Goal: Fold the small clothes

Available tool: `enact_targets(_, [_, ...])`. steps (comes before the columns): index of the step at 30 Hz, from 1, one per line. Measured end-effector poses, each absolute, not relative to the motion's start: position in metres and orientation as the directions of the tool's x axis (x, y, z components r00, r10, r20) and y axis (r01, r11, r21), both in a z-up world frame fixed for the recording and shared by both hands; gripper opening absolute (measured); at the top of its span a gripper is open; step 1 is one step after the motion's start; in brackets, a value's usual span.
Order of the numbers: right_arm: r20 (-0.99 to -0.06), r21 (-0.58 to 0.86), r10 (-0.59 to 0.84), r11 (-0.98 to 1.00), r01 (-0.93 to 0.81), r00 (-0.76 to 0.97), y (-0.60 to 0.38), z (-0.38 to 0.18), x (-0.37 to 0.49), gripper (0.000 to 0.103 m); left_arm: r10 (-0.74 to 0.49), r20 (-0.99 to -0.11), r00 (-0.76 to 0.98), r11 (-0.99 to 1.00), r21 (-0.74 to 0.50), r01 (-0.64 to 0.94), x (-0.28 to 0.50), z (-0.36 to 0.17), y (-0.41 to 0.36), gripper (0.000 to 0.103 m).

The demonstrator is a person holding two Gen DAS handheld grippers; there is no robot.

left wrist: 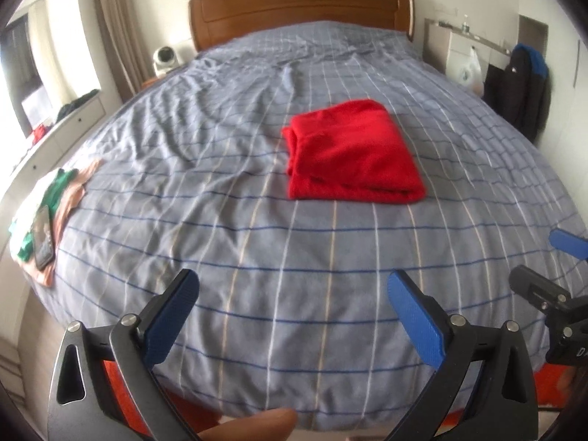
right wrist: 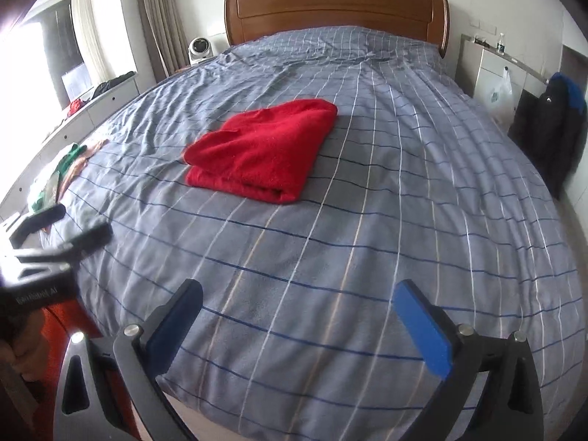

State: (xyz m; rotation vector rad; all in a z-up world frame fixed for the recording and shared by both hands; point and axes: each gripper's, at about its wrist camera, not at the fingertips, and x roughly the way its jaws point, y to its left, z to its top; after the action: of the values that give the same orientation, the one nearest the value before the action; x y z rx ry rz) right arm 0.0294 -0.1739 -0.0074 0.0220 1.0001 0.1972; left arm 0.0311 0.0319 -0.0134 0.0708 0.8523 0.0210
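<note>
A red garment lies folded into a neat rectangle in the middle of the bed; it also shows in the right wrist view. My left gripper is open and empty above the bed's near edge, well short of the garment. My right gripper is open and empty, also at the near edge. The right gripper's fingers show at the right border of the left wrist view. The left gripper shows at the left of the right wrist view.
The bed has a blue-grey checked cover and a wooden headboard. A pile of green, white and orange clothes with a phone on it lies at the bed's left edge. A jacket hangs at right.
</note>
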Motion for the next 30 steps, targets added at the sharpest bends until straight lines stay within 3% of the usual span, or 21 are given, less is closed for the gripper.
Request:
enact_targets(9, [-0.84,0.063,0.142,0.984,-0.166,0.524,-0.168,0.004,0.018,0.102,0.089,-0.733,0.674,0.989,0.145,0.027,0.012,-0.012,0.026,0.103])
enact_targets(30, [-0.846,0.026,0.115,0.984,-0.175,0.521,-0.155,0.012,0.008,0.102,0.045,-0.706,0.707,0.997,0.081,0.017,0.003,0.006,0.033,0.103])
